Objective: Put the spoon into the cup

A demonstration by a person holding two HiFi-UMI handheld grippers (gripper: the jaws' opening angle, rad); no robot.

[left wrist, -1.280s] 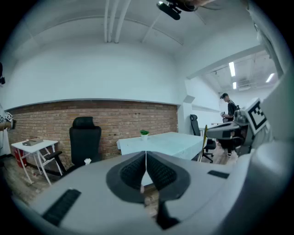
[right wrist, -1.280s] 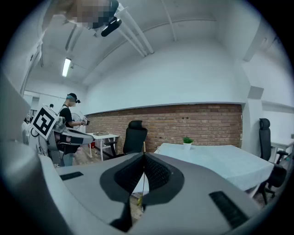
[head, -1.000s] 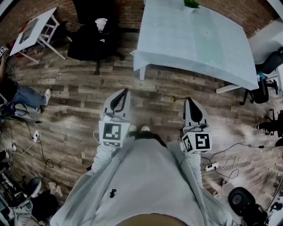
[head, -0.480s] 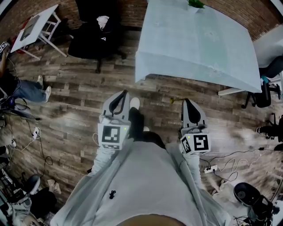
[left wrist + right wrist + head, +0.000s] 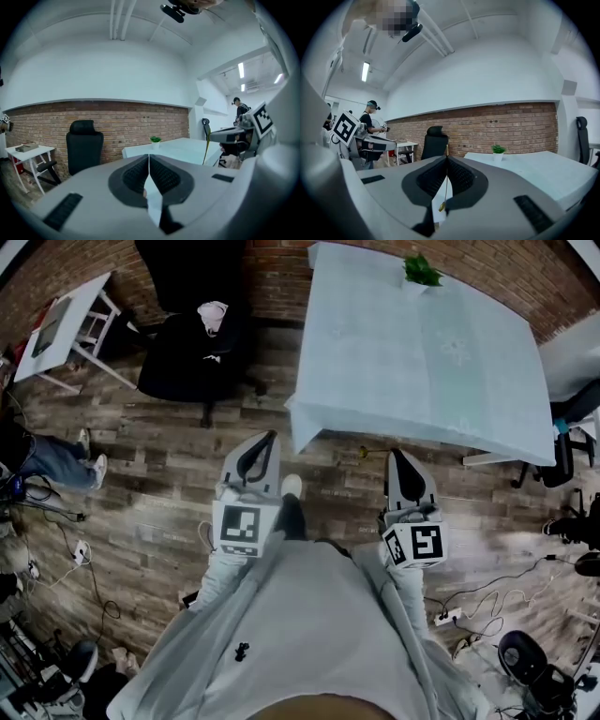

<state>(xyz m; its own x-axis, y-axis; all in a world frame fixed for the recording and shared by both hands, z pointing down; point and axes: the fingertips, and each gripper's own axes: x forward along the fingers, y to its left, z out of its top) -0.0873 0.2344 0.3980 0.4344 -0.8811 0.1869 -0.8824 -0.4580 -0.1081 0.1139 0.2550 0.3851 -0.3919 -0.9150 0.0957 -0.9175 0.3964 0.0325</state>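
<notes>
I see no cup in any view. My right gripper [image 5: 394, 453] is shut on a thin golden spoon [image 5: 365, 452], which sticks out sideways at the tips over the wooden floor. In the right gripper view the spoon [image 5: 445, 190] hangs between the closed pads of the right gripper [image 5: 446, 158], small bowl end down. The left gripper view shows the spoon [image 5: 206, 139] hanging from that same gripper. My left gripper [image 5: 269, 435] is shut with nothing between its fingers, as seen along the left gripper [image 5: 149, 156]. Both point level at the table's near edge.
A pale table [image 5: 422, 352] stands ahead with a small potted plant [image 5: 421, 271] at its far edge. A black office chair [image 5: 187, 343] and a small white table [image 5: 66, 320] stand to the left. Cables and a power strip [image 5: 445, 618] lie on the floor at right.
The person has walked forward. The table and the office chair have come nearer, and both grippers now reach almost to the table's edge. Both stay shut.
</notes>
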